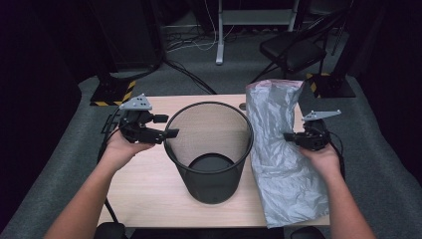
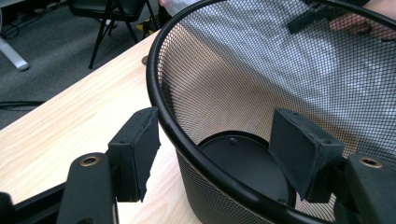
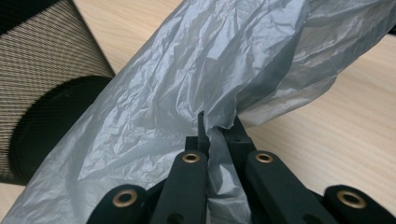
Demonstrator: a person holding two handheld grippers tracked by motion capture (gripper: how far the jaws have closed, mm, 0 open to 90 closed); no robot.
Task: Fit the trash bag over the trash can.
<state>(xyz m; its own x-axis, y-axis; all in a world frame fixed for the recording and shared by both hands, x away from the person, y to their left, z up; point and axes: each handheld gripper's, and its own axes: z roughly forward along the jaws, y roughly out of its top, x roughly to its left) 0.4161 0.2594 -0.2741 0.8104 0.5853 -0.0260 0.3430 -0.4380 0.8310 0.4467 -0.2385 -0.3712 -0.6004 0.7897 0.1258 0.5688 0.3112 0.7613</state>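
Observation:
A black mesh wastebasket (image 1: 209, 149) stands upright in the middle of the wooden table (image 1: 149, 184). My left gripper (image 1: 166, 126) is at its left rim. In the left gripper view the jaws straddle the basket rim (image 2: 187, 140), one pad (image 2: 135, 154) outside and the other pad (image 2: 303, 149) inside, with a wide gap, so the left gripper (image 2: 219, 149) is open. A crumpled grey plastic bag (image 1: 278, 154) hangs lifted to the right of the basket, its lower part lying on the table. My right gripper (image 1: 287, 136) is shut on a fold of the bag (image 3: 201, 70), pinched at the right gripper's tips (image 3: 217, 130).
The basket's wall (image 3: 42, 84) is close on one side of the bag. A small hole (image 1: 242, 106) marks the table's far edge. Behind the table are a black folding chair (image 1: 293, 50), a white desk leg (image 1: 219, 35), floor cables and striped stand bases (image 1: 112, 92).

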